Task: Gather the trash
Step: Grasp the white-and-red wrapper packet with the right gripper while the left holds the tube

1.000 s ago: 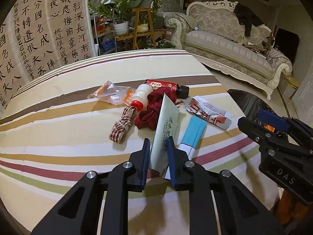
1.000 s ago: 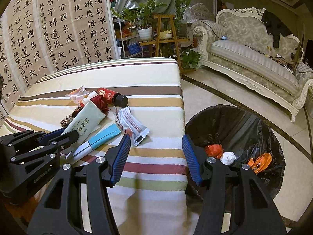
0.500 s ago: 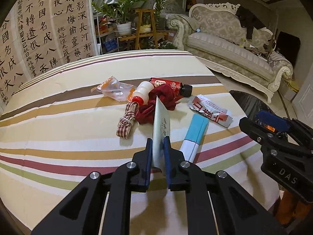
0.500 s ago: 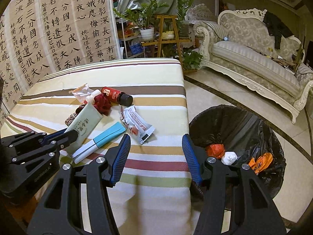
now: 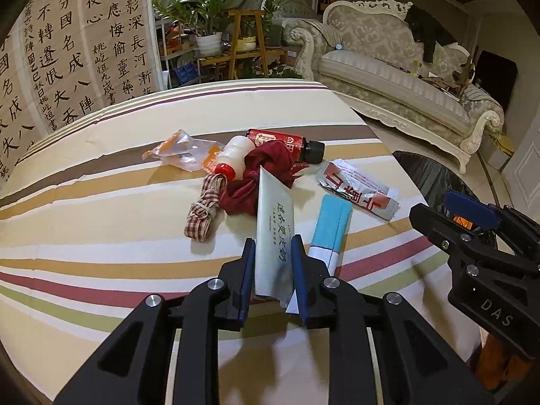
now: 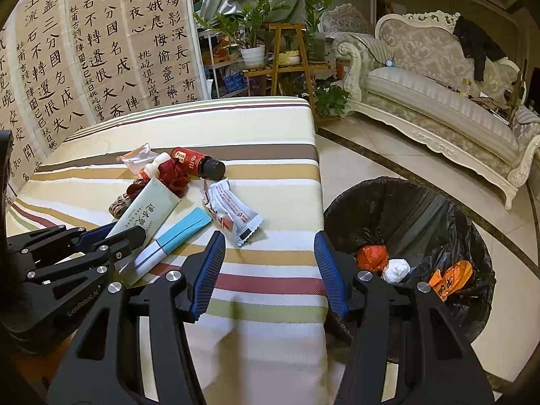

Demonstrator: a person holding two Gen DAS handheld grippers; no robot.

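While left claw pinches pale tube, right claw gapes nr table edge.

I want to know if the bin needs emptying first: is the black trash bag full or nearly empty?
Nearly empty. In the trash bag only a few small pieces lie at the bottom, well below the rim.

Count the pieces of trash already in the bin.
3. A red-orange crumpled piece lies at the bin's near left, a white wad right beside it, and an orange wrapper further right. More may be hidden behind the right gripper or liner folds.
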